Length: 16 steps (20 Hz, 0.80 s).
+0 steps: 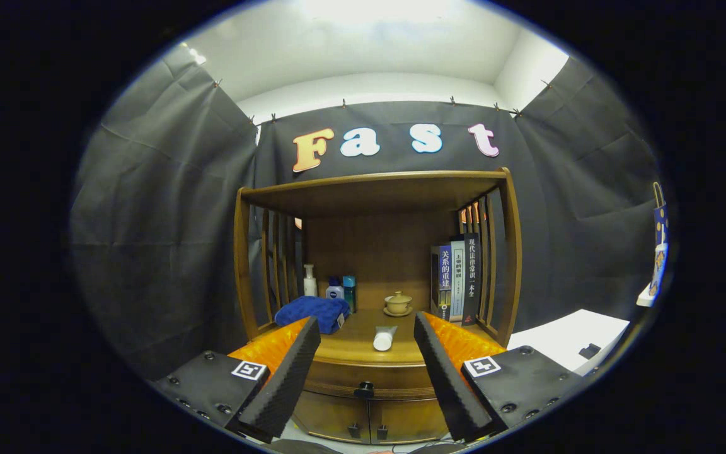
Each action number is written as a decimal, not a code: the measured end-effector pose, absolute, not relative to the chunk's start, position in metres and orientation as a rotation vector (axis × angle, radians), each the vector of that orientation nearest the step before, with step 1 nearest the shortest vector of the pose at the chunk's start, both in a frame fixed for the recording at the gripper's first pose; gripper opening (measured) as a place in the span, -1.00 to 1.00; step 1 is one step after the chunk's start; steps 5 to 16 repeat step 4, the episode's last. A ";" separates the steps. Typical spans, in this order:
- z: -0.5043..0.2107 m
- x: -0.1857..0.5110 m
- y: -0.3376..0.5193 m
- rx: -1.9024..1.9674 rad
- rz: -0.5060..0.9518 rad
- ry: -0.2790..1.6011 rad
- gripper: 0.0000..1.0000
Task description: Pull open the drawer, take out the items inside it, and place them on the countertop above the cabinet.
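A wooden cabinet stands ahead of me, with a countertop [353,343] under an open shelf frame. Below the countertop's front edge runs the drawer [338,376], closed, with a small dark knob [364,389] at its middle. A white tube [384,338] lies on the countertop near the front. My gripper [367,326] is open, its two black foam pads [287,378] spread wide, well short of the cabinet. The knob and the tube sit in the gap between the fingers, beyond them. Nothing is held.
On the countertop lie a blue folded cloth [312,311] at the left, several bottles [335,289] behind it, a small lidded cup [397,303] at the back and upright books [457,280] at the right. Two lower doors [369,419] sit under the drawer. A white table [568,337] stands to the right.
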State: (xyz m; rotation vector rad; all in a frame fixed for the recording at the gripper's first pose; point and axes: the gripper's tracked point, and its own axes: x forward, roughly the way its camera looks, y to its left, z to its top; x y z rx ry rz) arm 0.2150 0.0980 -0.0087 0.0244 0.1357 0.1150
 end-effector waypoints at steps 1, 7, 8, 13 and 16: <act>-0.005 0.214 0.097 0.027 0.108 0.127 0.96; -0.002 0.214 0.095 0.028 0.102 0.119 0.96; -0.002 0.214 0.095 0.028 0.102 0.119 0.96; -0.002 0.214 0.095 0.028 0.102 0.119 0.96; -0.002 0.214 0.095 0.028 0.102 0.119 0.96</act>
